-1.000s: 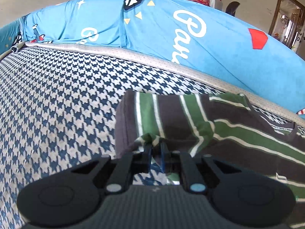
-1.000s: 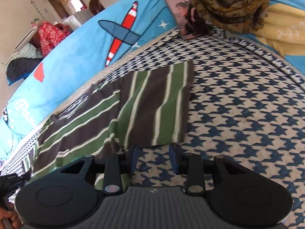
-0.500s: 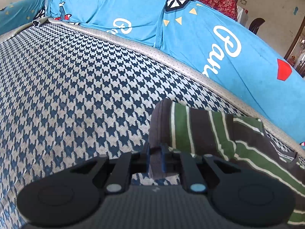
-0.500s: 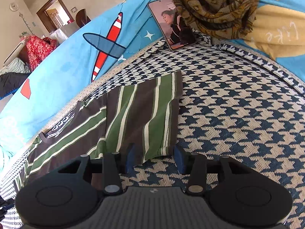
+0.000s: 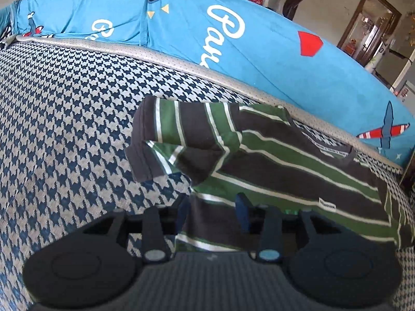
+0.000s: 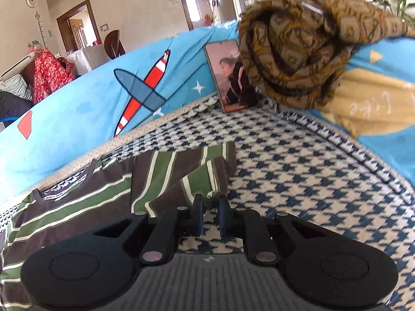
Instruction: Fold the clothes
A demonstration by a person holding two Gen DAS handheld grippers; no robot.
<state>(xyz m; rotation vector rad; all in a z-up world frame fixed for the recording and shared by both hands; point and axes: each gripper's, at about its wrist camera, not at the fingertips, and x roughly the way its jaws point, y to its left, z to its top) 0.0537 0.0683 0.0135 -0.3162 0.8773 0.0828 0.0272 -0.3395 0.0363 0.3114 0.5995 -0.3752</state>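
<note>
Judging progress, I see the striped shirt (image 5: 272, 160) with its sleeve (image 5: 181, 134) folded in at ten o'clock (roughly). My left gripper (image 5: 212, 207) has just been opening, pads clear of the cloth between them; my right gripper (image 6: 210, 212) has just been closing, pinching the other sleeve's edge (image 6: 215, 194), so that fold remains.

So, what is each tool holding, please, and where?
Right tool, jaws just closing, pinches the sleeve hem of the striped shirt; left tool, jaws just opening, grips nothing, shirt loose between them.

Houndstooth-covered bed (image 5: 64, 119) with a green-and-brown striped shirt (image 5: 285, 160) flat on it, phone (image 6: 230, 77) at its edge.
</note>
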